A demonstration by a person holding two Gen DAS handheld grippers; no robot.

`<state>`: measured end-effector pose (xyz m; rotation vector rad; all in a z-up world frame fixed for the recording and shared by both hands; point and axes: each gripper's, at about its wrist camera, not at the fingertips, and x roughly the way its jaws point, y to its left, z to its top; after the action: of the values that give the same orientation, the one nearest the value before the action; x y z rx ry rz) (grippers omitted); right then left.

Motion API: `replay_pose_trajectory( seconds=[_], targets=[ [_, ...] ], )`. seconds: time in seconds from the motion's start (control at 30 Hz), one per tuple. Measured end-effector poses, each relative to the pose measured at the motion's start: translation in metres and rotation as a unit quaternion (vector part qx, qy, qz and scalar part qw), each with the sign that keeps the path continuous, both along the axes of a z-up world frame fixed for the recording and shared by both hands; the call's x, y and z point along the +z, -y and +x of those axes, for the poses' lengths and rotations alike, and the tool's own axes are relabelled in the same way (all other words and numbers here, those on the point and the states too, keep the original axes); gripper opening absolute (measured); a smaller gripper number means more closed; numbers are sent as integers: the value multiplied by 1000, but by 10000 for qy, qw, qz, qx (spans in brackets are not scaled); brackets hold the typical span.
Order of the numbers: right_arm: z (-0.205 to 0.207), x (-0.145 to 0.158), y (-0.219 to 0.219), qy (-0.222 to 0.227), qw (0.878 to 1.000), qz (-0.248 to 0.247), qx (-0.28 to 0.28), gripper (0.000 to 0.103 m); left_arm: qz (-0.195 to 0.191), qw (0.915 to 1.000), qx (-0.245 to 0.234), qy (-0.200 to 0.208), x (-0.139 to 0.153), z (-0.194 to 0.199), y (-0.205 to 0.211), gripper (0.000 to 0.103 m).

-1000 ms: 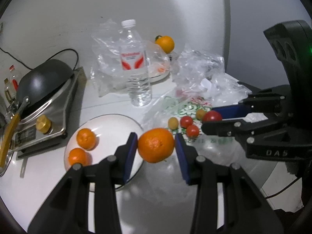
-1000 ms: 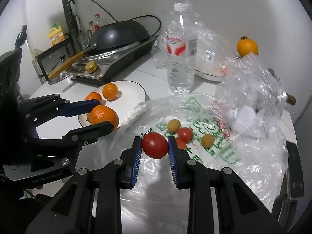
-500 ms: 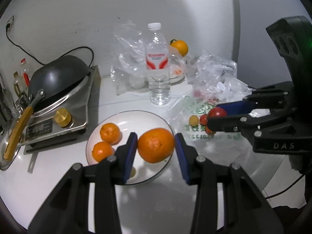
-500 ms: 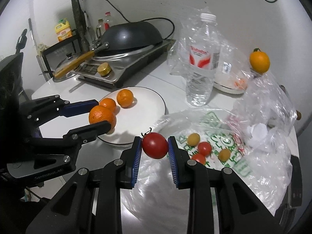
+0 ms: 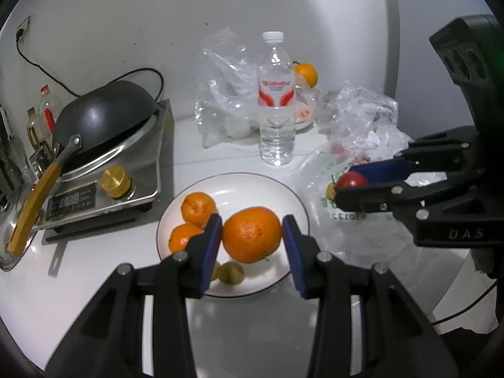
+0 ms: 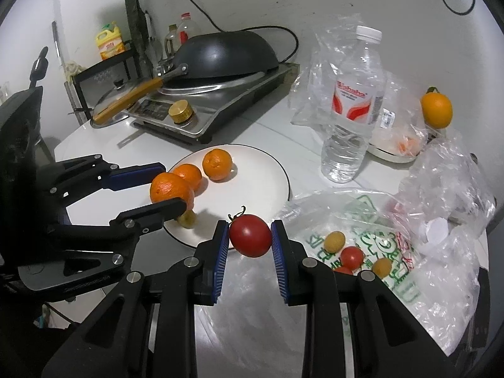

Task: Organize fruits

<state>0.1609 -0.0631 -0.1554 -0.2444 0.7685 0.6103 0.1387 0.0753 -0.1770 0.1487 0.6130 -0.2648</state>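
Note:
My left gripper (image 5: 251, 241) is shut on a large orange (image 5: 252, 234), held over the white plate (image 5: 296, 208). Two smaller oranges (image 5: 198, 206) and a small yellow-green fruit (image 5: 231, 272) lie on that plate. My right gripper (image 6: 249, 240) is shut on a red tomato (image 6: 250, 235) just off the plate's (image 6: 271, 170) near right rim. In the right wrist view the left gripper (image 6: 162, 186) with its orange (image 6: 171, 189) hangs over the plate's left side. Small red and yellow fruits (image 6: 351, 256) lie on a printed plastic bag (image 6: 378, 236).
A water bottle (image 6: 352, 104) stands behind the plate, with crumpled clear bags (image 5: 362, 116) and another orange (image 6: 436, 110) near a small dish. A cooker with a black wok (image 5: 104, 126) and wooden handle sits at the left. Bottles stand by a rack (image 6: 110, 47).
Both grippers have moved left with their fruit. The orange now hangs over the plate instead of the bag's edge, and the tomato has come from over the bag to the plate's rim.

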Motion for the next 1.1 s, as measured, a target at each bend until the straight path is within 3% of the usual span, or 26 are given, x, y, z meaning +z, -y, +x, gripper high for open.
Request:
replay_pose_trajectory(
  seconds=[0.23, 0.43, 0.63, 1.1],
  targets=[
    [15, -3, -8, -3, 10000, -27, 63, 29, 38, 10000, 7, -16, -5, 15, -5, 41],
    [22, -23, -3, -255, 9996, -73, -62, 26, 99, 9999, 33, -122, -16, 30, -6, 41],
    [17, -39, 21, -505, 9980, -65, -370, 26, -87, 9998, 52, -189, -17, 32, -7, 41],
    [-1, -61, 85, -782, 9922, -216, -942, 26, -12, 9998, -59, -166, -14, 18, 14, 41]
  ],
)
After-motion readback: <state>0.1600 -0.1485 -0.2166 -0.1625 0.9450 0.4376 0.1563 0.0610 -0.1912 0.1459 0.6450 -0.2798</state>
